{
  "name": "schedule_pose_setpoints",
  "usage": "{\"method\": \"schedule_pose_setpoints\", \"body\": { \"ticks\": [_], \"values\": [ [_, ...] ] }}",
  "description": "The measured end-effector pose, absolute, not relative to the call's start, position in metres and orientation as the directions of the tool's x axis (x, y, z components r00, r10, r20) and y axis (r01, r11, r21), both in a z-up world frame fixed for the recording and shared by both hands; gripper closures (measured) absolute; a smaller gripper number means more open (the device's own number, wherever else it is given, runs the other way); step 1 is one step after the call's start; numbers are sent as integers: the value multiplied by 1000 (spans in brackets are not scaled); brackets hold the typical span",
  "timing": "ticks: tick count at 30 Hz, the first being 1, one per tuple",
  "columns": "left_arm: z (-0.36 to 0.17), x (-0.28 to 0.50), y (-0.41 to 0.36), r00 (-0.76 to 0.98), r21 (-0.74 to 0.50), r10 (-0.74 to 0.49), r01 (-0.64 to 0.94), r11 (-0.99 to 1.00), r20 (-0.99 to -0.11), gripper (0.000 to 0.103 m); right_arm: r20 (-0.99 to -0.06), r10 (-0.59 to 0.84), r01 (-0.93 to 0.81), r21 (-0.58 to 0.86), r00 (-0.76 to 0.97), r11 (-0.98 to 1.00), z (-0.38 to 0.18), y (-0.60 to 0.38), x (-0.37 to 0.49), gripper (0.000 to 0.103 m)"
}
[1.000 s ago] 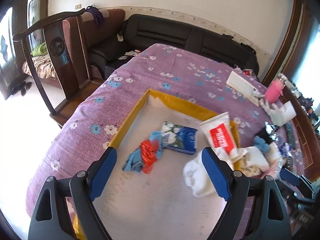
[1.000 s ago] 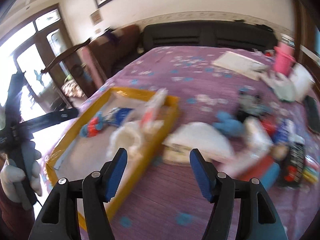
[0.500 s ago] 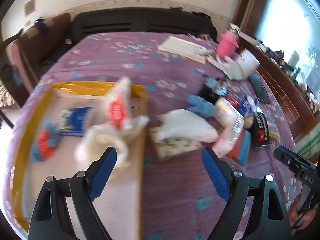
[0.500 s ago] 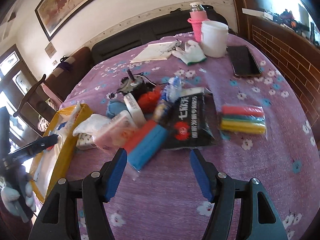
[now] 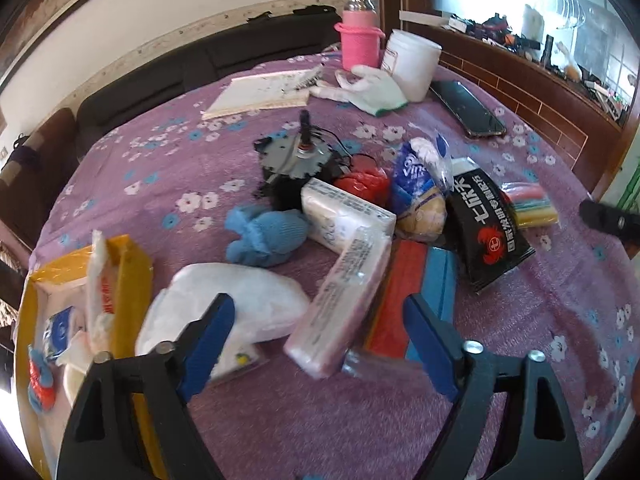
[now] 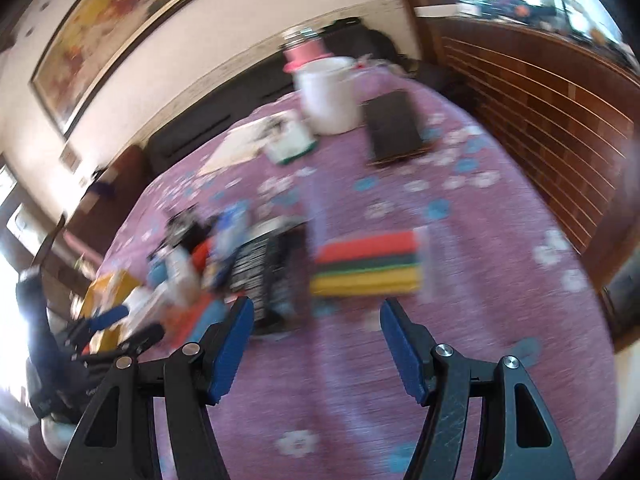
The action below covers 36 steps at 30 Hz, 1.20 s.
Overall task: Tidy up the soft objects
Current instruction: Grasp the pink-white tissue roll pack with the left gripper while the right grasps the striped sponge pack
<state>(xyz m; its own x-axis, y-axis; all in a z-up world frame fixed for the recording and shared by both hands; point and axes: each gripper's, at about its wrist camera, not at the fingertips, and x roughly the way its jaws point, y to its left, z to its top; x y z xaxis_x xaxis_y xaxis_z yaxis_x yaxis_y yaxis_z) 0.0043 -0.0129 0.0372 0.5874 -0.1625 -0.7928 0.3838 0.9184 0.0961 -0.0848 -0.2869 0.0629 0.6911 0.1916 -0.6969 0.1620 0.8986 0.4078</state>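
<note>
My left gripper (image 5: 318,342) is open and empty, just above a pink tissue pack (image 5: 340,304) and a white soft bundle (image 5: 240,300). Behind them lie a blue sock ball (image 5: 266,232), a white tissue pack (image 5: 344,212), a red and blue sponge stack (image 5: 416,296) and a black snack bag (image 5: 488,228). The yellow box (image 5: 128,280) at the left holds several soft items. My right gripper (image 6: 316,340) is open and empty, in front of a striped sponge pack (image 6: 368,264); that view is blurred.
A purple flowered cloth (image 5: 160,168) covers the table. At the back stand a pink bottle (image 5: 358,36), a white tub (image 5: 412,60), a white glove (image 5: 372,88), a notebook (image 5: 260,92) and a phone (image 5: 466,108). A black gadget (image 5: 296,164) sits mid-table. The left gripper shows in the right wrist view (image 6: 108,328).
Both grippers have swung right, from the yellow box toward the pile of items. The left now hovers over the pink pack, the right faces the striped sponge pack. Both stay open.
</note>
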Motion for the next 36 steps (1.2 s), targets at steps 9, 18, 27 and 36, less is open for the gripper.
{"method": "schedule_pose_setpoints", "body": {
  "ticks": [9,18,27,36],
  "values": [
    [35,-5,-13,545,32,-213,405,914,-811,84,-777,165,196,348,607,917,36,-290,-38,33],
    [59,-26,8,553,-61,-289,392,918,-782,84,-824,61,239,233,563,943,25,-271,5,12],
    [73,-51,40,569,-139,-336,361,922,-751,84,-814,86,196,239,575,951,32,-272,-21,22],
    [87,-66,141,607,-156,-244,194,968,-756,83,-726,194,79,324,660,943,89,-252,-66,21]
  ]
}}
